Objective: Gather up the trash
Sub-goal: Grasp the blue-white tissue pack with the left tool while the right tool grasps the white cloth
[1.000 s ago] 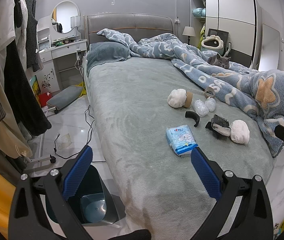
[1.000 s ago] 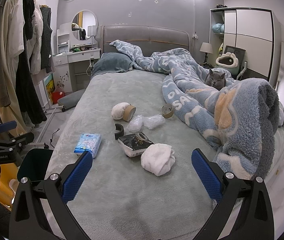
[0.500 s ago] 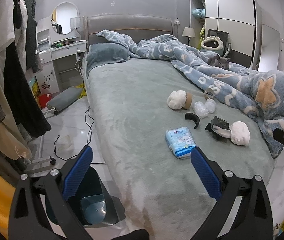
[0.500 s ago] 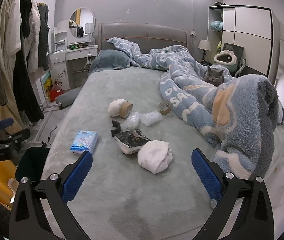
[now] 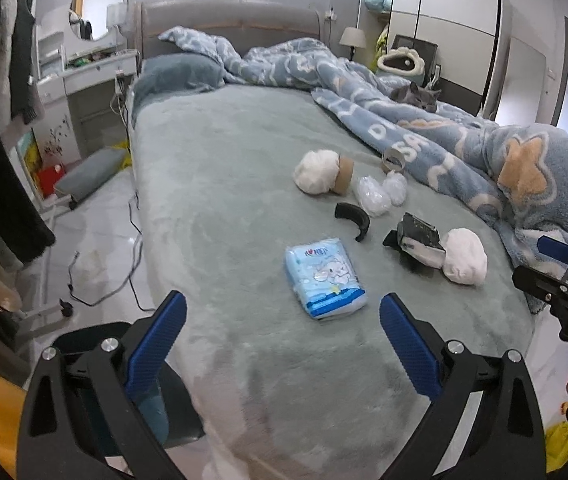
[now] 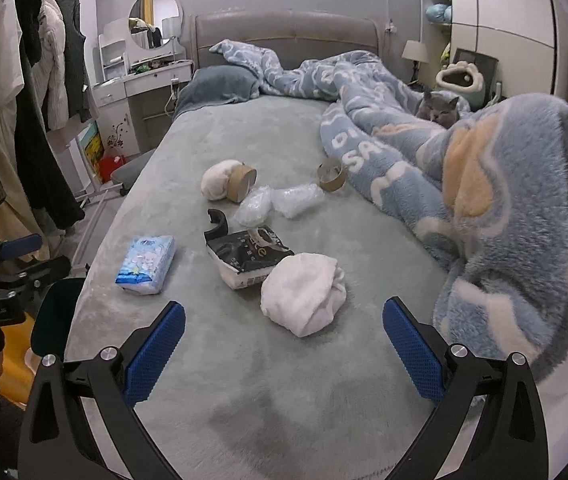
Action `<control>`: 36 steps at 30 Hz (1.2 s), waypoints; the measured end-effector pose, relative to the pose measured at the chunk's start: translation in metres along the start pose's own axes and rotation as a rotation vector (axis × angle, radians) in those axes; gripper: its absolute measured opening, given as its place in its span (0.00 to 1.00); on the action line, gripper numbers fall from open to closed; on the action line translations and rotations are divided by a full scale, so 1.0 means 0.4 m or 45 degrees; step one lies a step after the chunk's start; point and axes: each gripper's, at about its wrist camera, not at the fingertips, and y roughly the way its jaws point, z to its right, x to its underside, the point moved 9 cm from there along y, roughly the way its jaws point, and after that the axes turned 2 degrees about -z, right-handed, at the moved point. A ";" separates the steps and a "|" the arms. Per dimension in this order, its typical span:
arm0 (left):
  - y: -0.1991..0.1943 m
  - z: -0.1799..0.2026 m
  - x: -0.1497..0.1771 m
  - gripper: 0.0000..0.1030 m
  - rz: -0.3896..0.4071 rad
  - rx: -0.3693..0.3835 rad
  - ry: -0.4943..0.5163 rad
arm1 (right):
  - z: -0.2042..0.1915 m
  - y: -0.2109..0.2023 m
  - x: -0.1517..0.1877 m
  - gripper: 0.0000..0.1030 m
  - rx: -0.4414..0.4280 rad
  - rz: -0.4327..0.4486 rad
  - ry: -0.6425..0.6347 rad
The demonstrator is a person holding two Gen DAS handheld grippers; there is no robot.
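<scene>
Trash bin (image 5: 83, 344) sits half-hidden behind my left gripper (image 5: 281, 344); tissue pack (image 5: 325, 276) print unreadable; both grippers, right gripper (image 6: 284, 346) included, gape wide, empty.

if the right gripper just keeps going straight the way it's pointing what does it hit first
Most likely the white wad, lying on the bed just ahead, roughly midway between the open right gripper's fingers. The black packet sits right behind it. Depth is hard to judge; aimed lower, it meets the bed first.

Legible markings: few.
Blue blanket (image 6: 384, 152) beside the tape roll (image 6: 331, 176) bears large white letters "SA"; print on the tissue pack (image 5: 324, 276) and black package (image 6: 247, 250) is unreadable.
</scene>
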 end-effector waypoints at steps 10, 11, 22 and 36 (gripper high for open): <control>0.116 0.036 0.008 0.95 -0.121 0.025 0.025 | 0.023 0.079 0.013 0.92 -0.061 -0.106 -0.022; 0.128 0.037 0.007 0.95 -0.133 0.024 0.020 | 0.024 0.086 0.014 0.92 -0.069 -0.118 -0.030; 0.249 0.047 0.011 0.90 -0.260 -0.024 0.016 | 0.048 0.177 0.028 0.79 -0.115 -0.241 -0.085; 0.260 0.044 -0.010 0.55 -0.256 0.010 0.009 | 0.046 0.217 0.034 0.56 -0.109 -0.306 -0.083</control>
